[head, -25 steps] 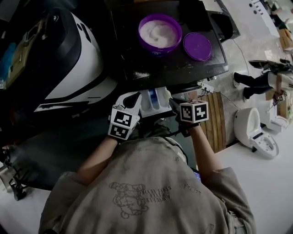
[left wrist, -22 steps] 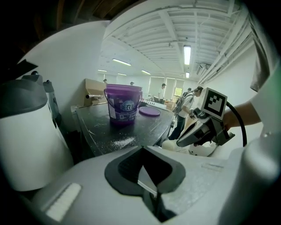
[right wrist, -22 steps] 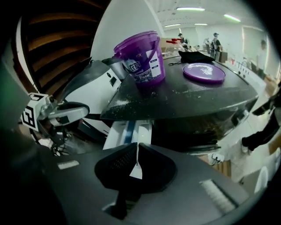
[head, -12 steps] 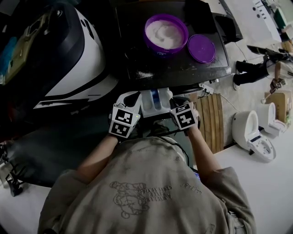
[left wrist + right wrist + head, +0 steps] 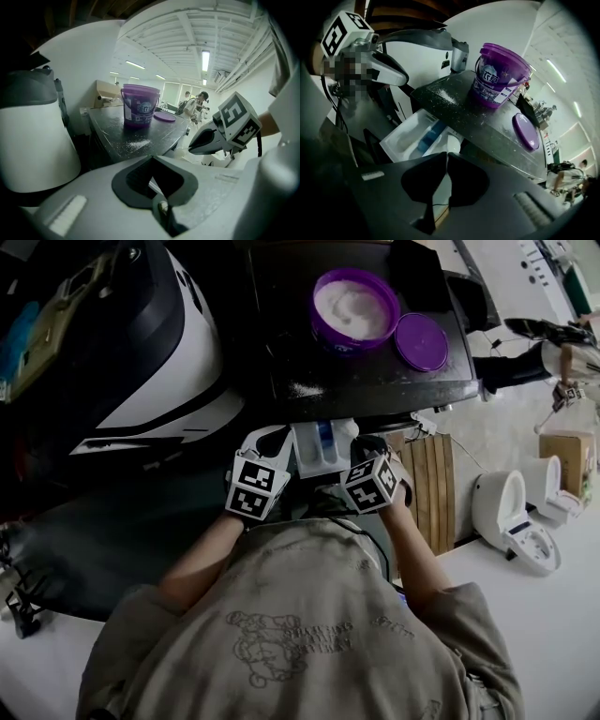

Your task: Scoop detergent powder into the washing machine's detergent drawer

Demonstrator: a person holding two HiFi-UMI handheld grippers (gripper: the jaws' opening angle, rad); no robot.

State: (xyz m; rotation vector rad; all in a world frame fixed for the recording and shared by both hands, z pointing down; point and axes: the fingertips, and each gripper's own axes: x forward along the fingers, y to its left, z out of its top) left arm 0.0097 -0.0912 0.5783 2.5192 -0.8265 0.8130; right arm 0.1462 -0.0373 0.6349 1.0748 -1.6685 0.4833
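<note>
- Below my head view, the left gripper (image 5: 272,444) and right gripper (image 5: 364,451) flank the pulled-out detergent drawer (image 5: 319,454). The open powder tub (image 5: 354,307) stands on the machine top (image 5: 375,381).
- Left gripper view: jaw tips pressed together, gripping nothing.
- Right gripper view: jaws closed, pointing at the drawer.

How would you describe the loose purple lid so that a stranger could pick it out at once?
Find the dark washing machine top. On it stands an open purple tub of white powder. In the head view the lid lies flat just to the tub's right, a plain purple disc, low and holding nothing.
</note>
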